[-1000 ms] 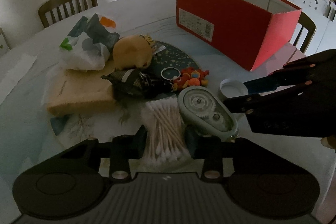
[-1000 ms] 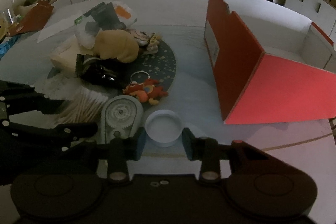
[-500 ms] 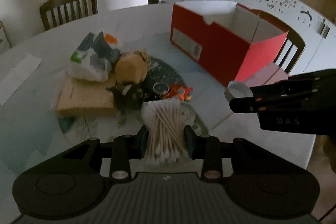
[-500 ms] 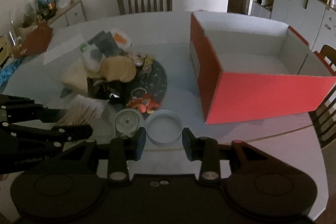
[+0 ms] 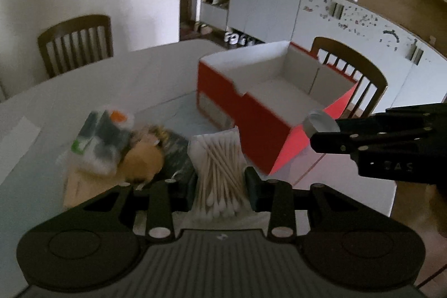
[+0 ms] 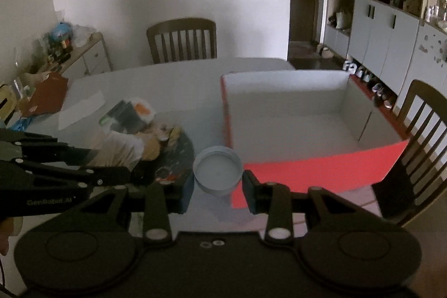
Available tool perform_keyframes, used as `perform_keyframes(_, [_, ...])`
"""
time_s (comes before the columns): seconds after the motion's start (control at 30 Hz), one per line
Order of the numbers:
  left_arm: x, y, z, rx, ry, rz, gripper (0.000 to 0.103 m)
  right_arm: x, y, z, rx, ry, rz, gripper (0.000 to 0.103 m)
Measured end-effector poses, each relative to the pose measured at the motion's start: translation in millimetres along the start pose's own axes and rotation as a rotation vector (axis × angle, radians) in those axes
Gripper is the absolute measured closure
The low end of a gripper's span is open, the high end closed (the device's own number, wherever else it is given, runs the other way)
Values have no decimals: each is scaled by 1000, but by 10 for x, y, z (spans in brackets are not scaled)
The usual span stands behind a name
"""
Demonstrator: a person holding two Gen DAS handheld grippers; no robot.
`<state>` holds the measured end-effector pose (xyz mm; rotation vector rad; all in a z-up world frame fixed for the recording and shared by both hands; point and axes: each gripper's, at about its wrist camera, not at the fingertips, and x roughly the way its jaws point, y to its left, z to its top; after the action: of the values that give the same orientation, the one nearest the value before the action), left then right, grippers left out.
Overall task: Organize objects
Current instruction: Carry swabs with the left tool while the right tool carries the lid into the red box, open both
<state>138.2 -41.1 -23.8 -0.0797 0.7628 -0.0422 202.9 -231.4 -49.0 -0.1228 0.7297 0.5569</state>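
My left gripper [image 5: 219, 183] is shut on a clear bag of cotton swabs [image 5: 219, 172] and holds it in the air above the table. My right gripper [image 6: 218, 183] is shut on a round white lid [image 6: 218, 169], also lifted, at the near left corner of the open red shoebox [image 6: 321, 172]. The box inside is white and holds nothing I can see. In the left wrist view the right gripper [image 5: 321, 130] holds the lid [image 5: 318, 123] at the box's near right corner [image 5: 268, 136].
A pile stays on the round table [image 6: 173, 80]: a printed plastic bag [image 5: 103, 138], a tan plush [image 5: 142, 161], a dark placemat [image 6: 178, 155], a tan flat packet [image 5: 83, 186]. Wooden chairs [image 6: 181, 39] stand around; cabinets [image 5: 349, 27] line the far wall.
Both grippers have lifted their objects off the table, rising and tilting toward the red box. The swabs bag and the lid left the pile; the box now shows from above.
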Motion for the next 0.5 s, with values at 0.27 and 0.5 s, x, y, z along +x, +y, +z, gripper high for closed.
perform_keyframes(0.27, [280, -314, 475, 31, -24, -18, 68, 79, -477, 217, -14, -25, -30, 66])
perform_keyframes(0.5, [607, -592, 815, 59, -19, -12, 68, 209, -842, 354, -25, -29, -46, 66])
